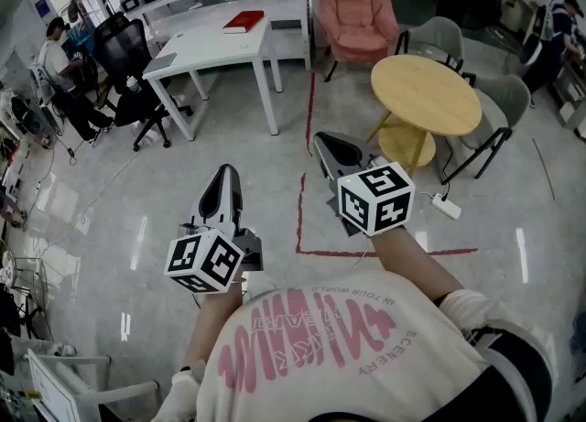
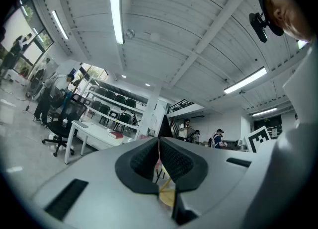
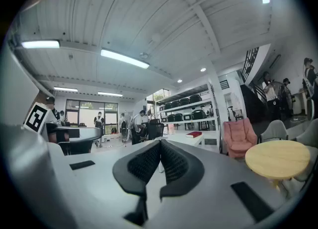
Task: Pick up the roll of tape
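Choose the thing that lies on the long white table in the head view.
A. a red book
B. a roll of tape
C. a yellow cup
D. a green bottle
A: a red book lies flat near the far end of the white table, and the right gripper view shows it there as well.

Your head camera looked steeply down from above and behind the left gripper [image 1: 224, 175] and the right gripper [image 1: 322, 142]. Each gripper camera sat close behind its own jaws, facing roughly level. All three views shared the white table [image 1: 220, 45] ahead of both grippers.
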### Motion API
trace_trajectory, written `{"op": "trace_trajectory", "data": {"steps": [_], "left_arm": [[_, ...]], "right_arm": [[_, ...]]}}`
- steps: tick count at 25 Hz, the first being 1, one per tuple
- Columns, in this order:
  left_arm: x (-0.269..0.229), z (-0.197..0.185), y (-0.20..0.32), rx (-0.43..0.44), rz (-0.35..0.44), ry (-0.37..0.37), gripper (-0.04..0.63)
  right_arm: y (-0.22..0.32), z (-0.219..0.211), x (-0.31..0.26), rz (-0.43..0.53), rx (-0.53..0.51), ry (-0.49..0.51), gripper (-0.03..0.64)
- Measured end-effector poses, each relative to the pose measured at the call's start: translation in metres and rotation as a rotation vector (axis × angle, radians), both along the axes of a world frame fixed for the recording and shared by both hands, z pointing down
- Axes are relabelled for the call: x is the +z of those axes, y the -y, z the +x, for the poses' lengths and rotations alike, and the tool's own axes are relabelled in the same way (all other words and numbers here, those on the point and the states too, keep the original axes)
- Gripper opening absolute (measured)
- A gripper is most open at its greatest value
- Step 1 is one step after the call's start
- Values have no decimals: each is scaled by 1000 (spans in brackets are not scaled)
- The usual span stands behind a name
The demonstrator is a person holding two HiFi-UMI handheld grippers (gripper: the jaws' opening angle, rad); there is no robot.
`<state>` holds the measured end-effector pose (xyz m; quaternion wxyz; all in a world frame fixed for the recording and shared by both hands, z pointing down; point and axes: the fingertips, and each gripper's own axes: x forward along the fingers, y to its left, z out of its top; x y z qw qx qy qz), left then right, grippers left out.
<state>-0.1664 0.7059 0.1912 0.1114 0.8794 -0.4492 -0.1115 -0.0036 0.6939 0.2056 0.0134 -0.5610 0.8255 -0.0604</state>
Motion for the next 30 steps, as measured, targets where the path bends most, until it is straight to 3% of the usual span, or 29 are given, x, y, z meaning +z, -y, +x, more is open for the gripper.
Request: {"op": "trace_trajectory", "data": {"steps": [13, 20, 25, 30], "left_arm": [[3, 13, 32, 5, 5, -1, 25], [-1, 27, 64, -30, 36, -33, 25], [13, 45, 83, -45, 38, -67, 25], [33, 67, 99, -47, 29, -55, 25]], "right_arm": [[31, 17, 1, 13, 7, 2, 15], [62, 30, -4, 35, -61, 15, 17], [85, 49, 14, 5, -85, 9, 17], [103, 68, 34, -27, -97, -6, 17]]}}
